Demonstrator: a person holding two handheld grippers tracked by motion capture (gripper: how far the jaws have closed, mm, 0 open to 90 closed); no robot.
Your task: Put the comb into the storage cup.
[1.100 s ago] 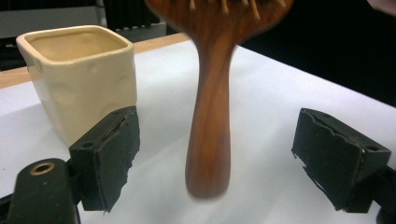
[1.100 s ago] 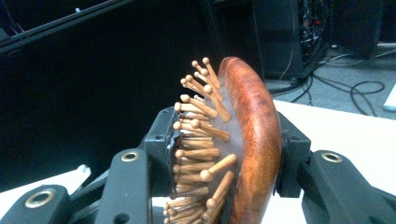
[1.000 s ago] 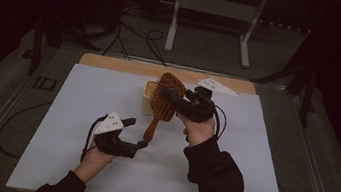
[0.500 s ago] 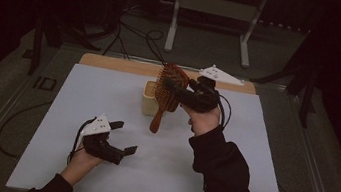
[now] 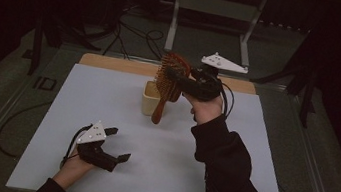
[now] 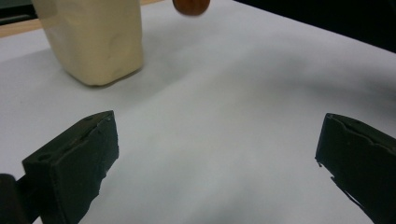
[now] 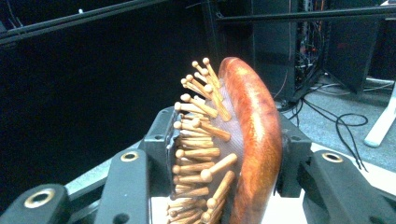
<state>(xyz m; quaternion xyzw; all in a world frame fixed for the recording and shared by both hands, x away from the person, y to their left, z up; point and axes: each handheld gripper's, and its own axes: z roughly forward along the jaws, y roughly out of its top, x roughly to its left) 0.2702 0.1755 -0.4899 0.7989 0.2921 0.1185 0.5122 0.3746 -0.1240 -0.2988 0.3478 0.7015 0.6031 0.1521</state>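
High view: right gripper (image 5: 177, 75) clamped on the head of a reddish wooden hairbrush with peg bristles (image 5: 168, 81), handle hanging below its jaws over a cream square container (image 5: 149, 99). Left gripper (image 5: 118, 145), well apart, has just spread its jaws wide, nothing between them

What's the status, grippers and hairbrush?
Right gripper shut on wooden hairbrush, handle hanging down beside cream container. Left gripper open, empty, low over white mat. Nothing in the way.
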